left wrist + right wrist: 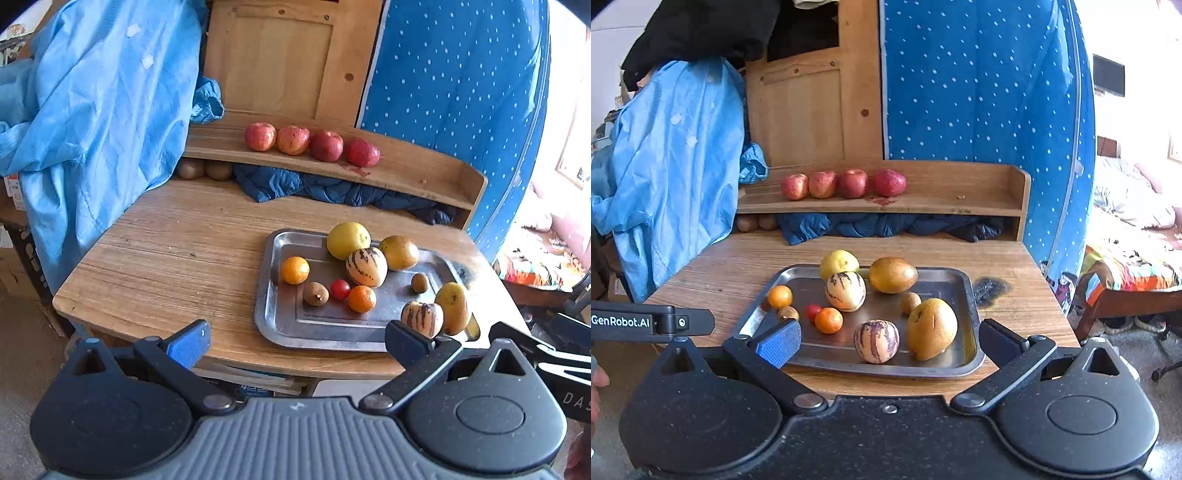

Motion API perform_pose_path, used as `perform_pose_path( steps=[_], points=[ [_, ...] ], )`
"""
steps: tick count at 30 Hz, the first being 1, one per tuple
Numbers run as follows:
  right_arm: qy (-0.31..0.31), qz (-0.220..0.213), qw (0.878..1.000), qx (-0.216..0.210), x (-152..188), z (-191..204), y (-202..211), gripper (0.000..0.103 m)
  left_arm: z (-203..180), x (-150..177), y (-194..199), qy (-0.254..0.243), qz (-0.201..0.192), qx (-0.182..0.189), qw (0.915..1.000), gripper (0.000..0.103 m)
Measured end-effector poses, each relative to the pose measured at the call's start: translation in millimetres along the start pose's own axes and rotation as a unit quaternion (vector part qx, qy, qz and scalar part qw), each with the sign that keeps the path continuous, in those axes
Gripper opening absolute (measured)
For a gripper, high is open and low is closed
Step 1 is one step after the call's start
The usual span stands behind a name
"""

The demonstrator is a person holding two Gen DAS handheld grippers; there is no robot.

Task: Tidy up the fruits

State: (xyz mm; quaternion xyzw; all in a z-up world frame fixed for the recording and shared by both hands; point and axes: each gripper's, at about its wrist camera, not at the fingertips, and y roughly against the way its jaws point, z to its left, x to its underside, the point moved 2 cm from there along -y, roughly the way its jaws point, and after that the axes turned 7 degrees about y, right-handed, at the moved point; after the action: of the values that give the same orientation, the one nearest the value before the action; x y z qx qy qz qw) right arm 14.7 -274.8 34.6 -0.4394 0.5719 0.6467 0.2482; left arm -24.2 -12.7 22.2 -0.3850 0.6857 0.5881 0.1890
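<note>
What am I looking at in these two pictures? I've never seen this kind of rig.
There is no robot. A person carries two hand-held grippers, each with a camera looking along its fingers. One picture is from the left gripper, the other from the right gripper. Both are open and hold nothing. Ahead is a wooden table with a metal tray of mixed fruit: oranges, striped melons, a lemon, small brown fruit. Four apples stand in a row on the shelf behind.
</note>
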Motion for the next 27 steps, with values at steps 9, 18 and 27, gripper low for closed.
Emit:
perform_pose_path(
  steps=[9,18,27],
  points=[
    [0.018,0.005,1.000,-0.006,0,6,8,0.102,5,4,8,0.021,0.002,0.000,0.9998,0.102],
    [0.017,0.012,1.000,-0.008,6,2,11,0.102,-1,7,7,0.017,0.011,0.001,0.9998,0.102],
    [0.009,0.015,1.000,-0.011,8,-2,10,0.102,-11,8,7,-0.006,0.018,-0.016,0.9997,0.102]
  ],
)
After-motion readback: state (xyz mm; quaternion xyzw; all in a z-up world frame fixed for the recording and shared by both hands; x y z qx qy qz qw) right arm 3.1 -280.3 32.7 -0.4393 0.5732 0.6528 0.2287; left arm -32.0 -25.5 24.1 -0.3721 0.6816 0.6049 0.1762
